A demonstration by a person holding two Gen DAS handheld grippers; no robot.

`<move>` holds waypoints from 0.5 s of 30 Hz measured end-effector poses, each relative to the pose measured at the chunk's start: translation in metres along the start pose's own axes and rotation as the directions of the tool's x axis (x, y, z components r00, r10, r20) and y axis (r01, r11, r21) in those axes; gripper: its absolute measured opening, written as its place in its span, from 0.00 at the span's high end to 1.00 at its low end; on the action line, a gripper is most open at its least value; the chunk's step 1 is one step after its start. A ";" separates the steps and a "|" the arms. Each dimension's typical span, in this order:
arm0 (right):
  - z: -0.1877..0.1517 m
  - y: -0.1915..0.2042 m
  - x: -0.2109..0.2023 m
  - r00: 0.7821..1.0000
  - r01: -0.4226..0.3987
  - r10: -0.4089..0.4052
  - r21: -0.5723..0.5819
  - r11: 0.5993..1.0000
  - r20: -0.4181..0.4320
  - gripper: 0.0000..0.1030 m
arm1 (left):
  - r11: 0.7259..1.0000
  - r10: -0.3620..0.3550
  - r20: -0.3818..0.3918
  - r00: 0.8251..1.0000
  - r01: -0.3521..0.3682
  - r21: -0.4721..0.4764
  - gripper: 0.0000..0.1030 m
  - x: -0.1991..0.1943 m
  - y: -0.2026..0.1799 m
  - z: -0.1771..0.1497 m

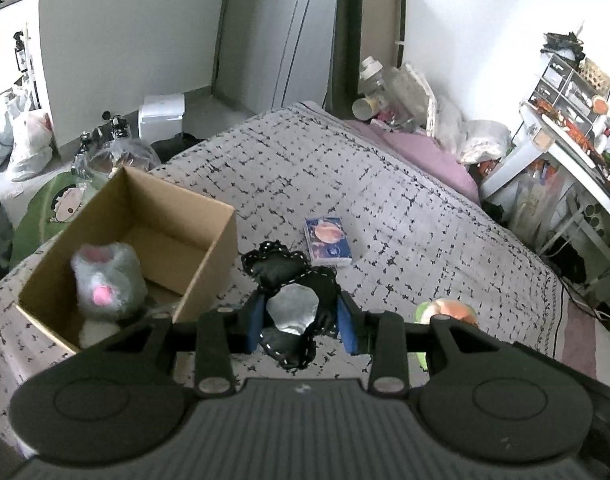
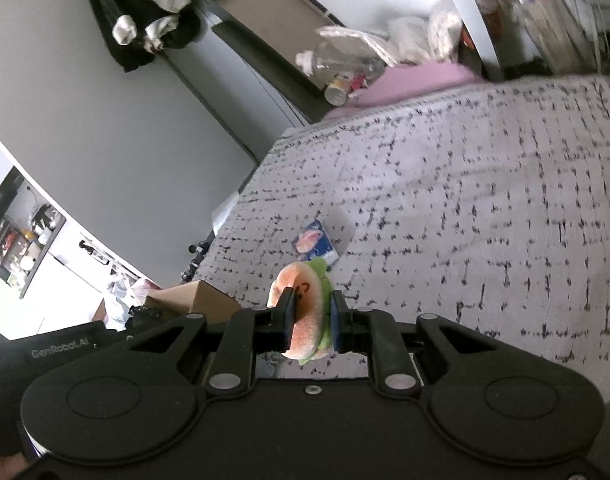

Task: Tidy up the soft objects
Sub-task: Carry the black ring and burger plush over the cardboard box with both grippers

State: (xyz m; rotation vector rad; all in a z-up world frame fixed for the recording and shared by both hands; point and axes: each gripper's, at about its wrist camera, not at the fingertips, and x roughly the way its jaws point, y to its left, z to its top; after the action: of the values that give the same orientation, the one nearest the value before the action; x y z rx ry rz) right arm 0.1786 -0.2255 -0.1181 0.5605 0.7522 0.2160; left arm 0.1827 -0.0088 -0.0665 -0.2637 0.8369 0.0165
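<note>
In the left wrist view my left gripper [image 1: 301,312] is shut on a black soft toy [image 1: 293,292] with white stitching and a silver patch, held just above the bed beside the cardboard box [image 1: 209,248]. A grey and pink plush [image 1: 105,280] lies inside the box. In the right wrist view my right gripper [image 2: 309,318] is shut on an orange and green burger plush [image 2: 305,292], held above the bed. That plush also shows in the left wrist view [image 1: 449,310], to the right of my left gripper.
A small blue card box [image 1: 327,240] lies on the patterned bedspread [image 1: 405,208]; it also shows in the right wrist view [image 2: 315,240]. Bags and clutter [image 1: 397,96] sit at the head of the bed. A white desk [image 1: 565,152] stands at right. A green cushion [image 1: 53,208] lies left of the box.
</note>
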 end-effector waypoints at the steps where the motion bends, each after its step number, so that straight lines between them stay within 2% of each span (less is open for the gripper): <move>1: 0.001 0.001 -0.001 1.000 -0.008 0.008 -0.002 1.000 0.004 0.83 | 1.000 0.001 0.005 1.000 -0.001 0.000 0.64 -0.003 0.002 0.001; 15: -0.006 0.037 0.004 0.994 -0.098 0.101 -0.077 0.992 0.039 0.83 | 0.998 0.034 0.041 0.999 -0.032 -0.049 0.64 -0.021 0.048 0.014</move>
State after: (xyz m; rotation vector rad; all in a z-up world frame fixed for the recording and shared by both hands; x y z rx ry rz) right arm 0.1779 -0.1906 -0.1040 0.5297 0.6727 0.3225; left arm 0.1729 0.0424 -0.0530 -0.2944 0.8001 0.0733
